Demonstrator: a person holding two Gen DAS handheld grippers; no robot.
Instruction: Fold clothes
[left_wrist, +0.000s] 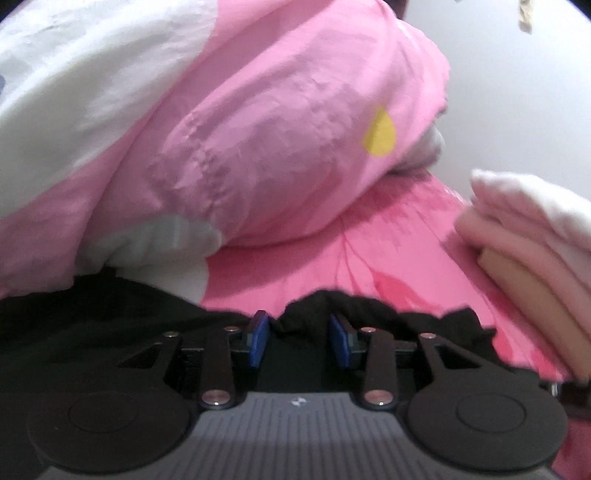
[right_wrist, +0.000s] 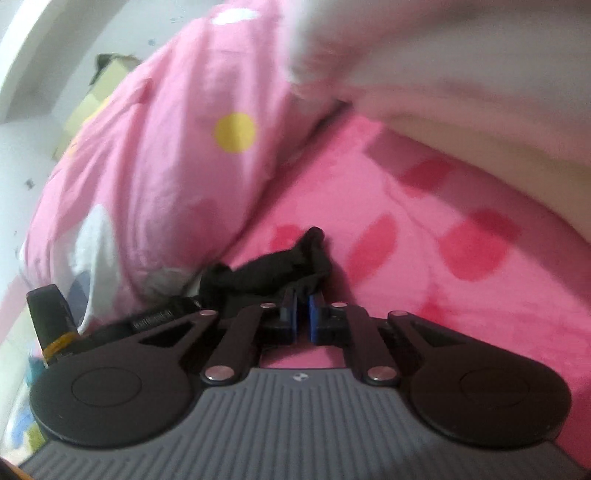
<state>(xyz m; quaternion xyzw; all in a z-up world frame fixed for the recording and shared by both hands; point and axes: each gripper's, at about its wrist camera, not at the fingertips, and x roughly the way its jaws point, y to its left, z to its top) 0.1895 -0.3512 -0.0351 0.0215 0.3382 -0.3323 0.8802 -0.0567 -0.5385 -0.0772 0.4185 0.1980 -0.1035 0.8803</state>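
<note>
Right gripper (right_wrist: 303, 314) pinching black garment (right_wrist: 280, 266), trailing far-left; left gripper (left_wrist: 299, 332) wide apart over its edge

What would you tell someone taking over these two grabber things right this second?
Left gripper: open, the black garment bunched between and under its fingers, not pinched.
Right gripper: shut on a corner of the black garment.
The garment lies crumpled on the pink bedspread, beside the pink duvet. Folded clothes are stacked to the right.
Done: nothing visibly folded on this one.
Left: spread it flat, fold, stack.
</note>
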